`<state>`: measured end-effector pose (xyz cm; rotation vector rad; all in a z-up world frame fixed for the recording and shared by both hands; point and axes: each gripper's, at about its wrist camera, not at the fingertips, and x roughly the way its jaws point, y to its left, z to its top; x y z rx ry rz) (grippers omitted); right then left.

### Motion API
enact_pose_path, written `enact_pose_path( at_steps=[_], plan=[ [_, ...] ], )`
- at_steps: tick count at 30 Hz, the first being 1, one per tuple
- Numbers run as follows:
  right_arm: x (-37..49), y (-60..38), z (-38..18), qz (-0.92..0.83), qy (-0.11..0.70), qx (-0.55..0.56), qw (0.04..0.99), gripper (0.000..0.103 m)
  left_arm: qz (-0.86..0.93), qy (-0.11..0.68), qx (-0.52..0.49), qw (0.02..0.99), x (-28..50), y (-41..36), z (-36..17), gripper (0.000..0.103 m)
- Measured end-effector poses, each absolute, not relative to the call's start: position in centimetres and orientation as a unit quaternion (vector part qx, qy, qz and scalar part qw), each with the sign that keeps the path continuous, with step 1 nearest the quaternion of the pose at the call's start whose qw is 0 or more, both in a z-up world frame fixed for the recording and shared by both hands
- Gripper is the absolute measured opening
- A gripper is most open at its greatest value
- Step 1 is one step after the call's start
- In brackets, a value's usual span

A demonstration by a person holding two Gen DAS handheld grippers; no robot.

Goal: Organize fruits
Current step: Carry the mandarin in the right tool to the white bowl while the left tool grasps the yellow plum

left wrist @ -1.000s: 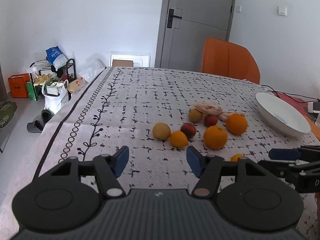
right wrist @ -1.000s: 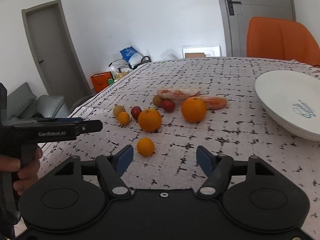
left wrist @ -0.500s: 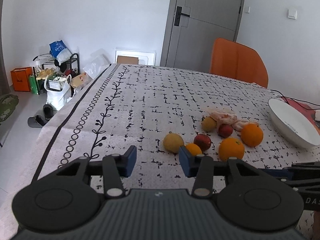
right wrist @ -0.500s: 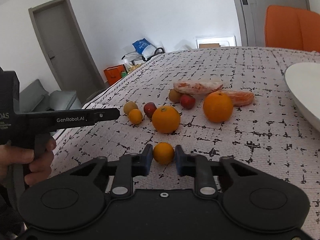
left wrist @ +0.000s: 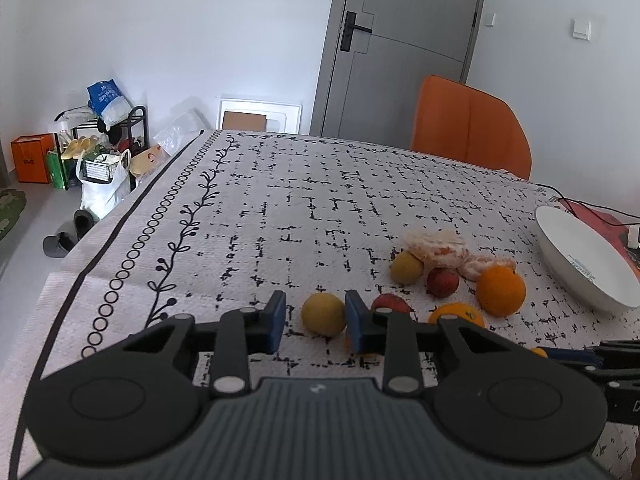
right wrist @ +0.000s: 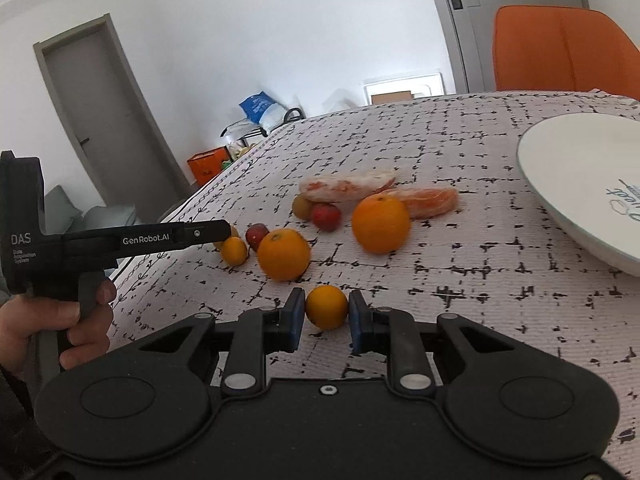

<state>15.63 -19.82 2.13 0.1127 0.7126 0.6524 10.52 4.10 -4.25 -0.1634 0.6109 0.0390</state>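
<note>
Tablecloth (right wrist: 460, 240) | small orange (right wrist: 326, 306) between right gripper (right wrist: 322, 320) pads

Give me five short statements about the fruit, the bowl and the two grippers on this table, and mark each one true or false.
1. The right gripper has a small orange between its jaws. True.
2. The white bowl already holds several fruits. False: what shows of its inside is bare, and the fruit lies on the tablecloth.
3. A yellow fruit sits between the jaws of the left gripper, which are closing. True.
4. An orange chair stands at the far side of the table. True.
5. Every citrus fruit on the table is unpeeled. False: peeled citrus pieces lie beyond the whole fruit.
</note>
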Motion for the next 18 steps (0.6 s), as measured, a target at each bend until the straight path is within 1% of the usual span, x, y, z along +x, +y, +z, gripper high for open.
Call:
enact_pose_path(
  at_steps=[2,4,5,6,9,18],
  plan=[
    [15.7,-20.0,2.2,0.311,0.341,0.054,0.886,0.022,0.007,0.305,-0.084,0.949,10.8,4.2,-4.5,0.031],
    [15.8,-20.1,2.1,0.308,0.34,0.055,0.887,0.022,-0.004,0.327,-0.102,0.939,11.3,4.4,-5.1,0.031],
    [15.7,-20.1,2.0,0.307,0.34,0.055,0.887,0.022,-0.001,0.319,-0.1,0.943,11.2,4.3,-5.2,0.028],
    [15.7,-20.2,2.0,0.307,0.339,0.055,0.888,0.022,0.002,0.318,-0.093,0.944,11.1,4.1,-5.2,0.022],
    [15.4,-20.6,2.2,0.305,0.333,0.055,0.891,0.022,0.005,0.313,-0.1,0.944,10.7,4.2,-4.9,0.022],
    [15.5,-22.7,2.5,0.286,0.324,0.068,0.899,0.022,0.007,0.293,-0.079,0.953,9.8,3.0,-3.1,0.022]
  ],
)
